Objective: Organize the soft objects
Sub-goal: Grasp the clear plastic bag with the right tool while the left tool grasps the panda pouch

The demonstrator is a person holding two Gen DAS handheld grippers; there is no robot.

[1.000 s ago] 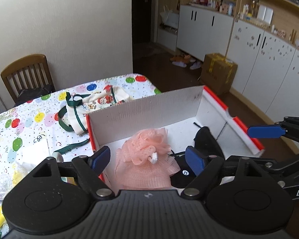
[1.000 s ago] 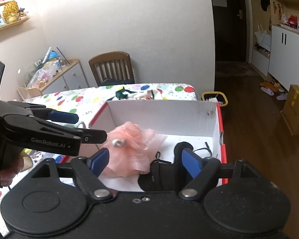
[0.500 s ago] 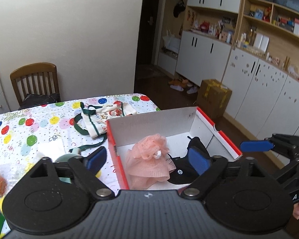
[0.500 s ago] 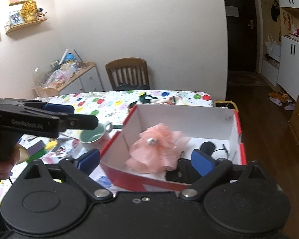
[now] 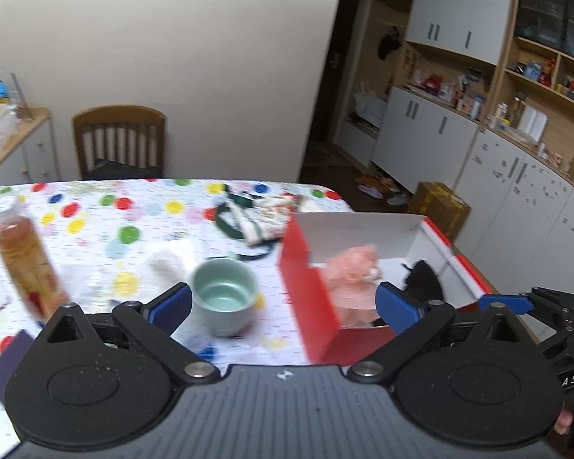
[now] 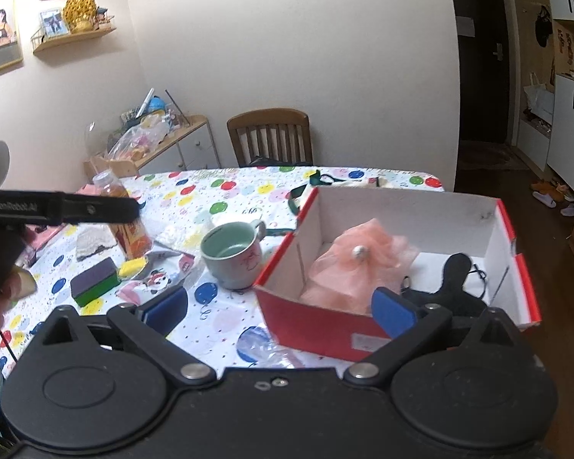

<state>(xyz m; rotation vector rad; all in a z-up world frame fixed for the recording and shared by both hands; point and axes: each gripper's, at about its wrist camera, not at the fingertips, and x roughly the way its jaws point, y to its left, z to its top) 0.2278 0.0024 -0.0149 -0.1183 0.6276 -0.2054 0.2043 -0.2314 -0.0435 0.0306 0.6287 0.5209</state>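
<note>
A red-and-white cardboard box (image 6: 497,229) stands on the balloon-print table. Inside it lie a pink mesh pouf (image 6: 357,267) and a black soft item (image 6: 455,279). The left wrist view shows the box (image 5: 306,287), pouf (image 5: 350,275) and black item (image 5: 421,277) at right. A green-trimmed printed cloth (image 5: 256,214) lies on the table behind the box. My left gripper (image 5: 283,308) hangs short of the box's near left corner, its jaws opening with nothing between them. My right gripper (image 6: 280,309) is in front of the box, jaws also opening and empty.
A mint cup (image 6: 233,254) stands just left of the box. Further left are an amber bottle (image 6: 128,225), a purple-and-green sponge (image 6: 93,281) and a yellow piece (image 6: 132,267). A wooden chair (image 6: 271,137) is at the far side. Floor lies beyond the box's right side.
Both grippers drew back from over the box and spread wider. The left view swung left, bringing the cup and bottle in. The pouf and black item stayed in the box.
</note>
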